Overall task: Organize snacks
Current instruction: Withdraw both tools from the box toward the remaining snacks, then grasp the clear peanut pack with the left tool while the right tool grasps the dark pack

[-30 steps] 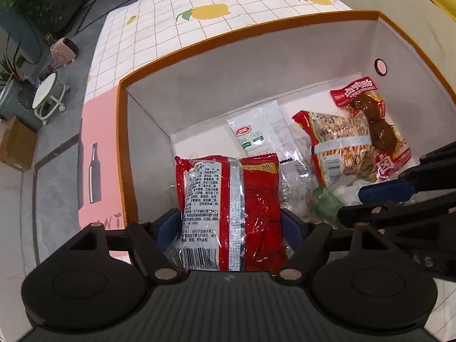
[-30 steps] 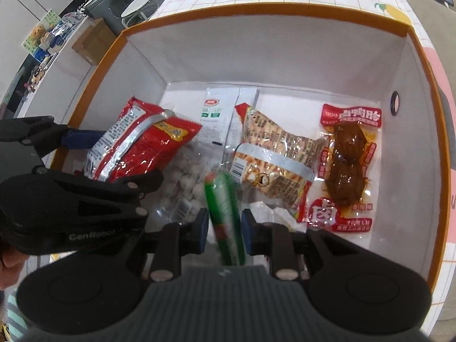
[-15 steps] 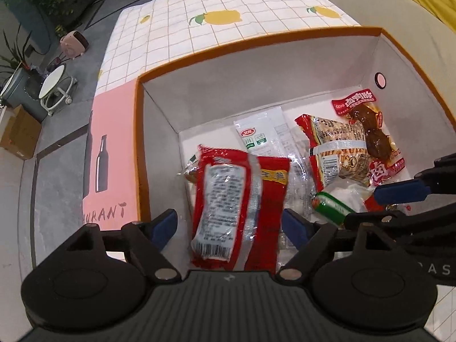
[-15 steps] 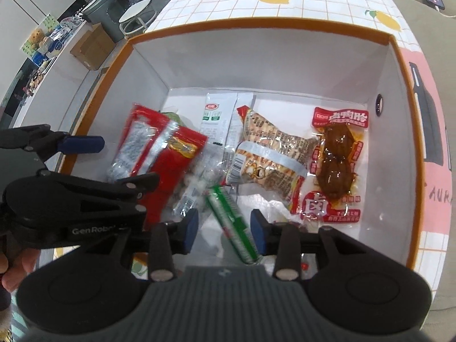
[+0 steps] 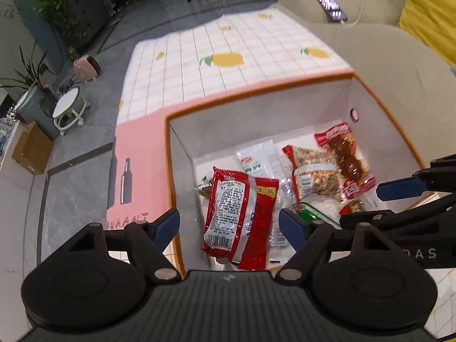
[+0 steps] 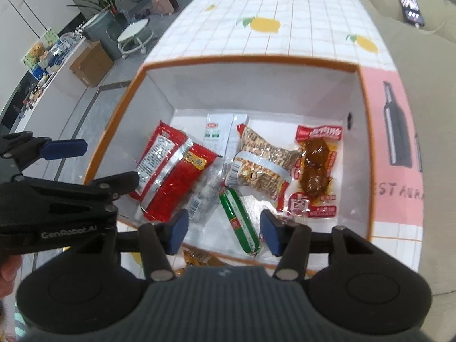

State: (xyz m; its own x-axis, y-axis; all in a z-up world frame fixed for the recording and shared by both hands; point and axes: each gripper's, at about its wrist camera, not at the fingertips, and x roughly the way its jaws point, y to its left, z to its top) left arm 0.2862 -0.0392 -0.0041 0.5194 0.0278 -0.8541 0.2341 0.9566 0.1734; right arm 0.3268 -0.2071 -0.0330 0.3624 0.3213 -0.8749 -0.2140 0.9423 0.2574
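An orange-rimmed box (image 5: 256,89) (image 6: 250,59) holds the snacks. A red packet (image 5: 239,211) (image 6: 171,171) lies flat at its left side, and my left gripper (image 5: 229,226) hovers above it, wide open with its jaws closing slightly on nothing. A green sausage (image 6: 239,222) (image 5: 309,213) lies on the box floor. Above it is my right gripper (image 6: 224,230), its jaws opening and clear of the sausage. Also in the box are a brown meat pack (image 6: 316,165), a tan snack bag (image 6: 262,162) and a white sachet (image 6: 216,131).
The box sits on a lemon-print tablecloth (image 5: 228,57). A beige sofa (image 5: 384,51) with a phone (image 5: 332,7) and a yellow cushion (image 5: 427,8) lies beyond. On the floor at left are a white stool (image 5: 69,108) and a cardboard carton (image 5: 31,151).
Both grippers opened and rose out of the box. The red packet dropped from the left gripper and the green sausage from the right; both now lie inside the box.
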